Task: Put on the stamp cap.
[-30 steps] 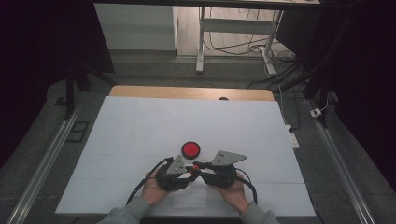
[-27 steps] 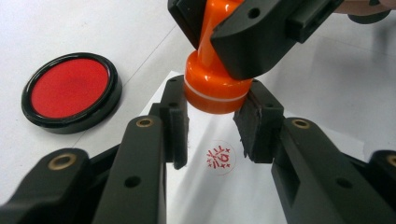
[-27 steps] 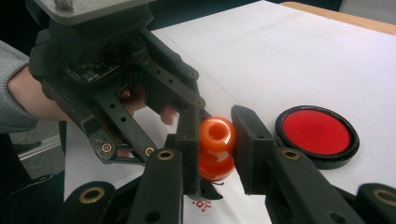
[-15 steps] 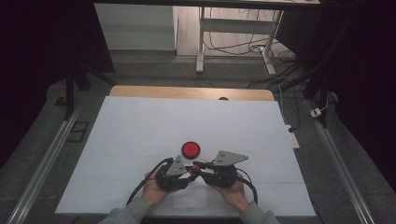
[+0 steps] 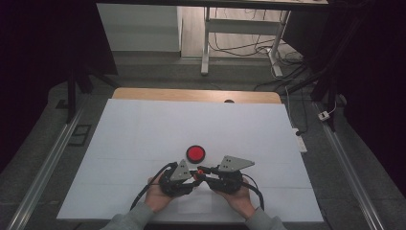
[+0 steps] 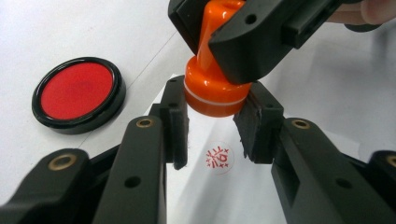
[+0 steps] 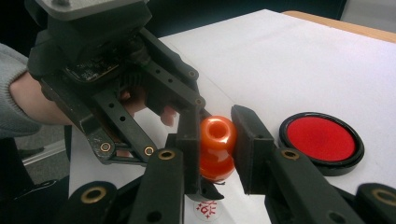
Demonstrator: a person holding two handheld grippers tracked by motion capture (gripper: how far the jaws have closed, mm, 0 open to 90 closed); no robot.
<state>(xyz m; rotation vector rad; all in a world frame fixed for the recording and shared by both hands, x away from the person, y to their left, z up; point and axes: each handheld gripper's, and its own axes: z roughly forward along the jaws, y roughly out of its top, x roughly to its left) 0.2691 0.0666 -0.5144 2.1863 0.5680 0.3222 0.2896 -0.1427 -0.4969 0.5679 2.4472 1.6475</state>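
Right gripper [image 7: 212, 140]: clamped on the orange stamp [image 7: 216, 147]
Left gripper [image 6: 215, 121]: pads pinching the stamp's base
Ink pad [image 5: 195, 153]: at 12 o'clock from the grippers

Glossy orange stamp [image 6: 212, 88], black-rimmed red ink pad [image 6: 78, 94], red seal print [image 6: 219, 157] on white paper [image 6: 196, 186].

high: overhead, facing forward-down, far | gripper views: close, low | shared: ink pad [image 5: 195, 153], orange stamp [image 6: 212, 88]

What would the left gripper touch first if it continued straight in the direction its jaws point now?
Most likely the orange stamp, whose base already sits between the left gripper jaws. Behind it is the right gripper holding the stamp's handle. The red ink pad lies off to one side.
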